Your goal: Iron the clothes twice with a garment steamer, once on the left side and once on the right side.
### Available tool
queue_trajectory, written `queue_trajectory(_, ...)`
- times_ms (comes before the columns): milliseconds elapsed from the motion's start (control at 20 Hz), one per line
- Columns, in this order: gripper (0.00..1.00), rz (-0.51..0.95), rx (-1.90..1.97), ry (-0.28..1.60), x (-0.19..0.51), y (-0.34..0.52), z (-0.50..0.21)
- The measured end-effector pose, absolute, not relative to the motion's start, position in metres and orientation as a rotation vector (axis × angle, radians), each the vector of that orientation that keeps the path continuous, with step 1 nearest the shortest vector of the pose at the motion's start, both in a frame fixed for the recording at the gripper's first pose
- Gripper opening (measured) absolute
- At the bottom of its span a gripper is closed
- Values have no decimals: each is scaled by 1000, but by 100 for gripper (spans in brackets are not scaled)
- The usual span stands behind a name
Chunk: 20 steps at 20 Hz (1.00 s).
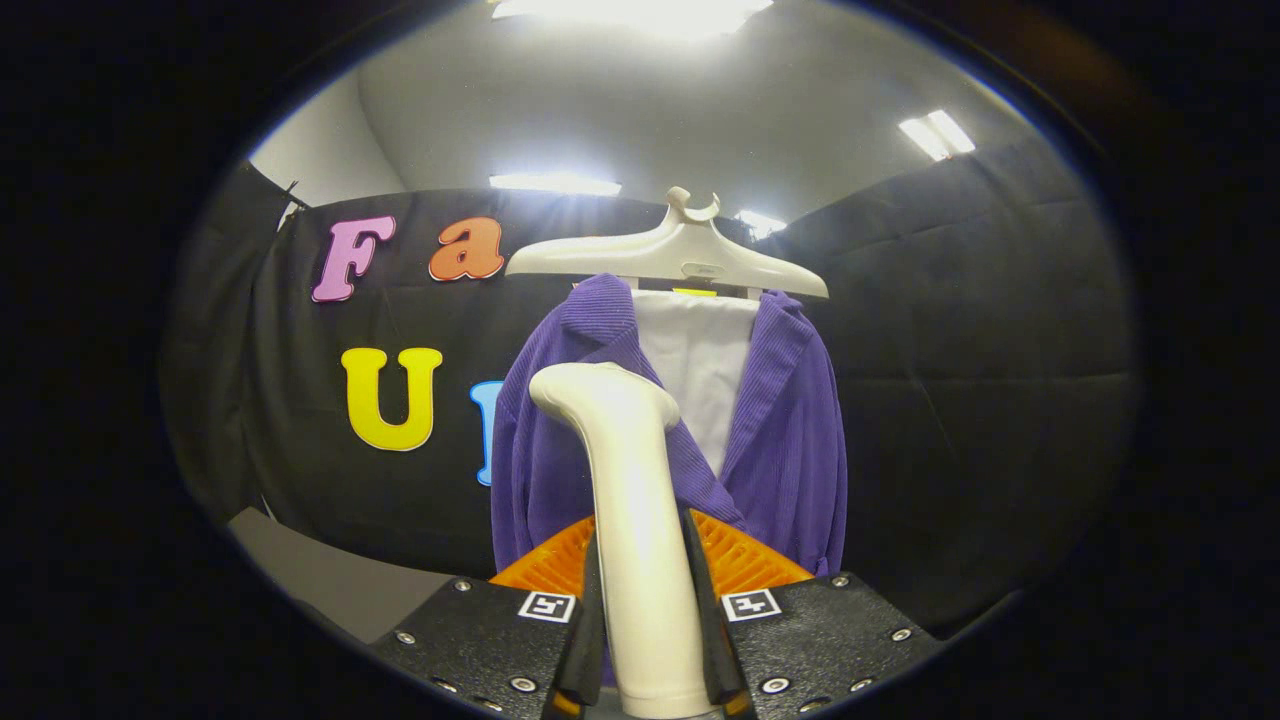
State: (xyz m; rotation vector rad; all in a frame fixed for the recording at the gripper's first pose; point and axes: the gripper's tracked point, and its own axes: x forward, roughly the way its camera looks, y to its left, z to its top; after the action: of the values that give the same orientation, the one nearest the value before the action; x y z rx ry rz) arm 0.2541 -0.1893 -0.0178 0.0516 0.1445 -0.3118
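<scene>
We are noting, on the left, the booth wall hanging behind the work area, with a grey surface showing low beside the left finger. Moving right, we are finding the gripper closed on the steamer: both fingers are pressing the handle from either side, the handle standing upright between them and its bent head pointing up and slightly left. Beyond the steamer, we are seeing the jacket, hanging open-fronted on a hanger, with a white panel showing between the lapels. The steamer head is overlapping the jacket's left front in this view; we cannot tell whether it is touching the cloth or standing just short of it.

We are judging that no pass can be confirmed as complete from this view.

Risks we are flagging:
- The handle is smooth and tall above the grip; a sideways push against the cloth may be rotating it in the fingers.
- The jacket is hanging free; pressure may be swinging it away or tipping the hanger.
- The head's face is hidden from us, so aiming steam at the wrong side is possible.
</scene>
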Motion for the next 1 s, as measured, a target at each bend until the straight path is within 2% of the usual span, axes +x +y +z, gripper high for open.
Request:
queue_trajectory(400, 39, -302, 28, 177, 237, -198, -63)
queue_trajectory(750, 39, -247, -17, 348, 215, -196, -149)
queue_trajectory(1000, 39, -244, 10, 395, 200, -192, -187)
